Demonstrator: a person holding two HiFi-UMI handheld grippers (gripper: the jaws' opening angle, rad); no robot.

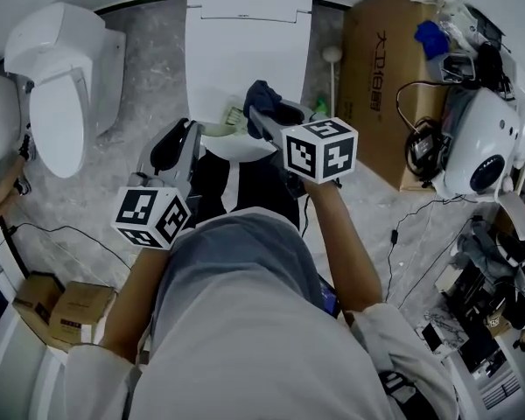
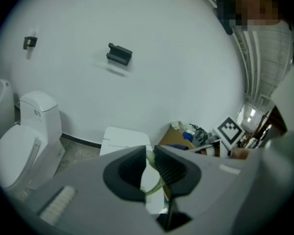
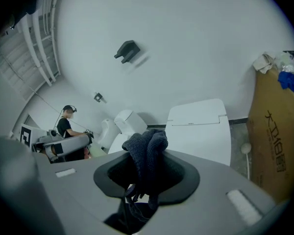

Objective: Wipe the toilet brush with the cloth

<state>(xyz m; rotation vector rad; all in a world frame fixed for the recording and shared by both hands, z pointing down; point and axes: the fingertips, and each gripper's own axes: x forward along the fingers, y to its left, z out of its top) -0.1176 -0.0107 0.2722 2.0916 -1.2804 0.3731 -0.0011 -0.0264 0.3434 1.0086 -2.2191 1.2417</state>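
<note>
My left gripper (image 1: 184, 131) (image 2: 150, 154) hangs over the front rim of the white toilet (image 1: 245, 33), and its jaws stand almost together. Between them runs a thin pale green part of the toilet brush (image 2: 156, 184) (image 1: 234, 116); the brush's head is hidden. A dark blue cloth (image 1: 264, 93) (image 3: 147, 148) bunches up out of my right gripper (image 1: 261, 112) (image 3: 147, 158), which is shut on it. This gripper sits just right of the left one, over the same rim, with the cloth close to the green part.
A second toilet (image 1: 57, 77) stands at the left. A cardboard box (image 1: 389, 77) is at the right, with a white-headed stick (image 1: 332, 55) leaning beside it. Cables and gear (image 1: 486, 156) crowd the right. Small boxes (image 1: 61, 309) lie lower left. Another person (image 3: 66, 122) stands far off.
</note>
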